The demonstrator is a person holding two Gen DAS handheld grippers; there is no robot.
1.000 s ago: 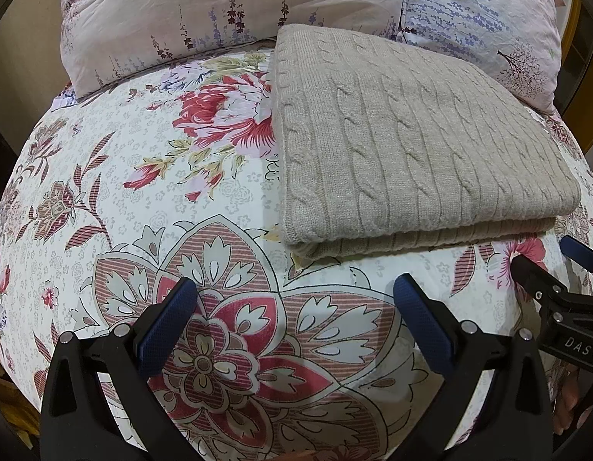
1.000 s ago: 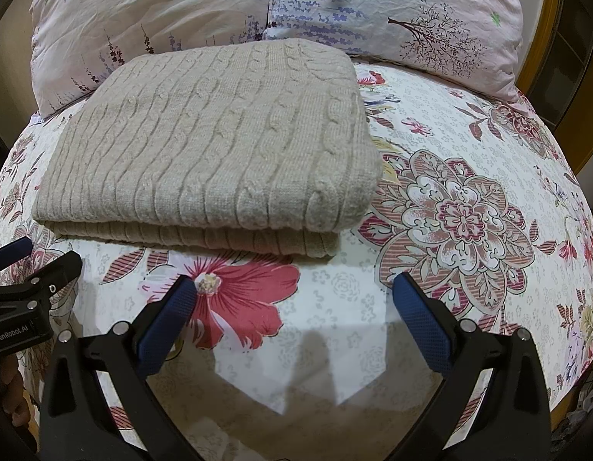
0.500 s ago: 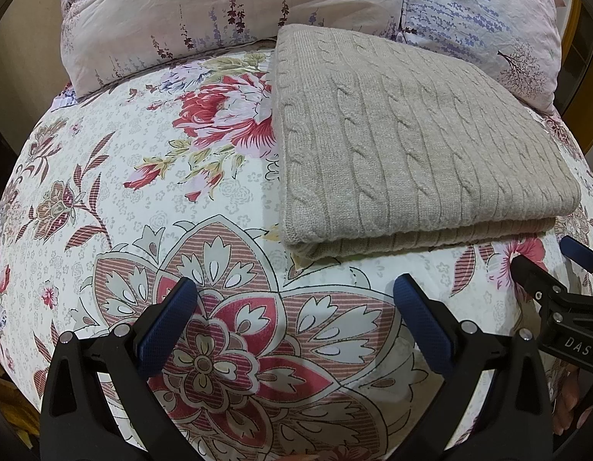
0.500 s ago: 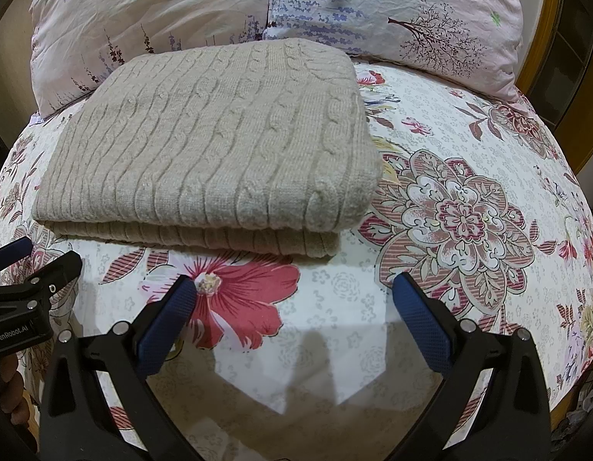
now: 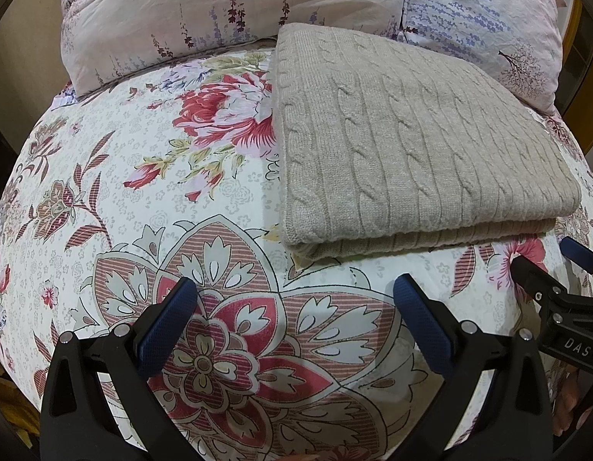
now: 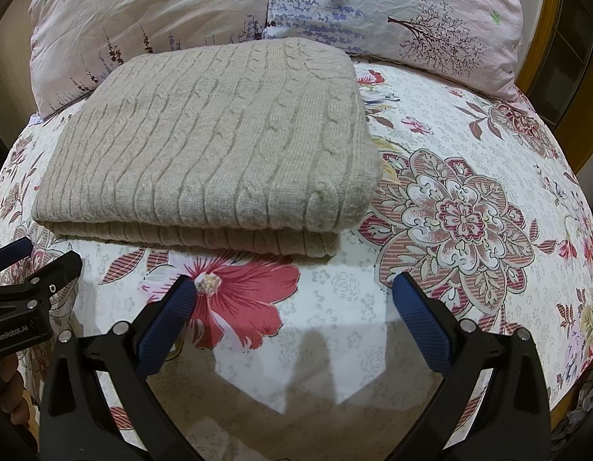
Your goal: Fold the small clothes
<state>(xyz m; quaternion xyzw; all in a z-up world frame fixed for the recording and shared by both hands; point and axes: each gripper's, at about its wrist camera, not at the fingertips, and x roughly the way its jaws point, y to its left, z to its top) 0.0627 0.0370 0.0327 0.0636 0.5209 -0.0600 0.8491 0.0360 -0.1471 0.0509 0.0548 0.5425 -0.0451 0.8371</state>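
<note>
left gripper [image 5: 292, 299]: wide apart, holds nothing | right gripper [image 6: 292, 299]: wide apart, holds nothing | beige knit sweater [image 6: 219, 146]: folded on flowery bed sheet [image 5: 143, 192]

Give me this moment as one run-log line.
stage: fold done | beige knit: folded flat on floral bedspread, near pillows | left gripper: open, empty | right gripper: open, empty, short of knit

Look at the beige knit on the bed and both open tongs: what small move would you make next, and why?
Probably just draw both tongs back. The knit already lies folded in neat layers on the bedspread, edges lined up. The left tongs and right tongs stand open and empty, short of its near edge, touching nothing. Nothing visible seems to need another fold.
</note>
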